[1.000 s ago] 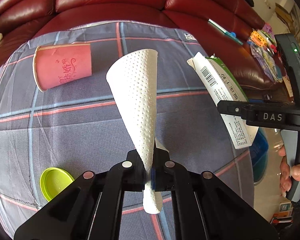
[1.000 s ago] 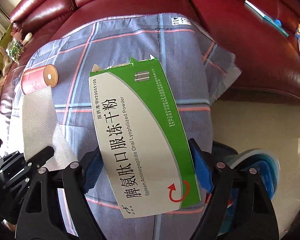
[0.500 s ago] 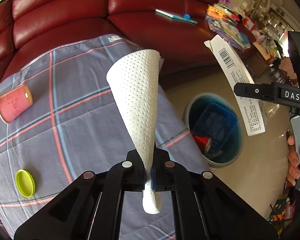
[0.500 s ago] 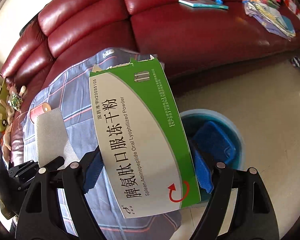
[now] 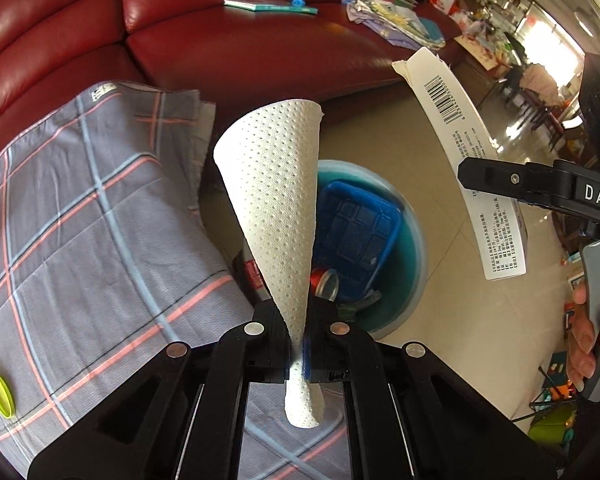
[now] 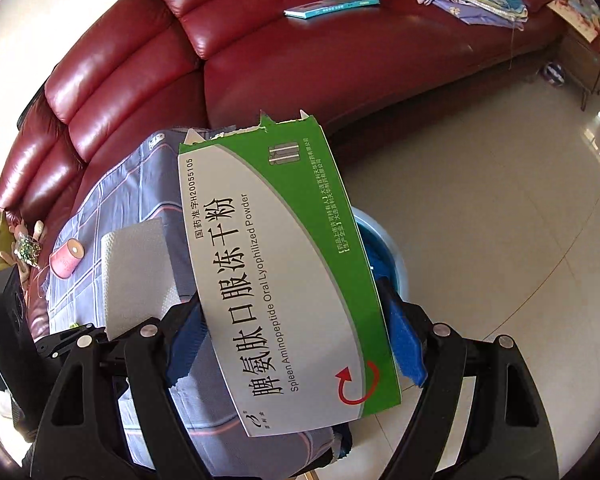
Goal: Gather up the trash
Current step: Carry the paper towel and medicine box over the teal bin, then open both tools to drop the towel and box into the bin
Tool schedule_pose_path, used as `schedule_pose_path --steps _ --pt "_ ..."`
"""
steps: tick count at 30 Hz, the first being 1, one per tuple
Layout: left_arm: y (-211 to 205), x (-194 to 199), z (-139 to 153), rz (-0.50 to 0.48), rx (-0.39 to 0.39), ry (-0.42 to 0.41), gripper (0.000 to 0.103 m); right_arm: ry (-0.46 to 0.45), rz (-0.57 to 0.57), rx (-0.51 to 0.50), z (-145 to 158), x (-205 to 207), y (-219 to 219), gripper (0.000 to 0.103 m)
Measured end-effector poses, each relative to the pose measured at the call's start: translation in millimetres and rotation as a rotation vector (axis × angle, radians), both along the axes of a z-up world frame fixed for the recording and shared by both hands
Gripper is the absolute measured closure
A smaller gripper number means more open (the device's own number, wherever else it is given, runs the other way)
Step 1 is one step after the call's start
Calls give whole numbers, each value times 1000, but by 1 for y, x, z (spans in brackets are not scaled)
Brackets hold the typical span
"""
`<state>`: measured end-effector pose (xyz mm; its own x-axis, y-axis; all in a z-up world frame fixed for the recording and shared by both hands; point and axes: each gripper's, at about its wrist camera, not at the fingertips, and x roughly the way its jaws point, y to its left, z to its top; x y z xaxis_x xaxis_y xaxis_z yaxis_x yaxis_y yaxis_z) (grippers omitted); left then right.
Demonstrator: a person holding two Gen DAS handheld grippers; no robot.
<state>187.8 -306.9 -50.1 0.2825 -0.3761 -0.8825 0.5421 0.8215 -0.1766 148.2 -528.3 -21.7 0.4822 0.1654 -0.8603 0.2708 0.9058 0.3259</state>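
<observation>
My left gripper (image 5: 299,336) is shut on a white dotted paper towel (image 5: 276,200) that fans upward from the jaws. Behind the towel, on the floor, stands a blue round trash bin (image 5: 408,240) holding a blue basket and a can. My right gripper (image 6: 296,344) is shut on a green and white medicine box (image 6: 276,272), gripped across its width by the blue pads (image 6: 404,348). In the left wrist view the box (image 5: 480,184) and the right gripper hang to the right of the bin. The bin's rim (image 6: 396,260) peeks out behind the box.
A plaid cloth (image 5: 80,220) covers the table at the left, with a green lid (image 5: 0,396) on it. A pink paper cup (image 6: 66,260) lies on the cloth. A red leather sofa (image 5: 240,48) with a book and clutter runs behind. Tiled floor (image 6: 500,200) spreads to the right.
Both grippers have swung right, off the table toward the floor, carrying towel and box. The bin has come into view beneath them; the pink cup has left the left wrist view.
</observation>
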Motion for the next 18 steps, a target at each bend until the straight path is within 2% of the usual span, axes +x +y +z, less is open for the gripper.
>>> schedule_pose_path --steps 8,16,17,18 --pt "-42 10 -24 -47 11 34 99 14 -16 14 -12 -2 -18 28" --pt "-62 26 -55 -62 28 91 96 36 -20 28 -26 5 -24 28" --pt "-64 27 -58 -64 34 101 86 38 -22 27 -27 6 -25 28" --pt "-65 27 -61 -64 39 104 63 42 -24 27 -29 7 -26 28"
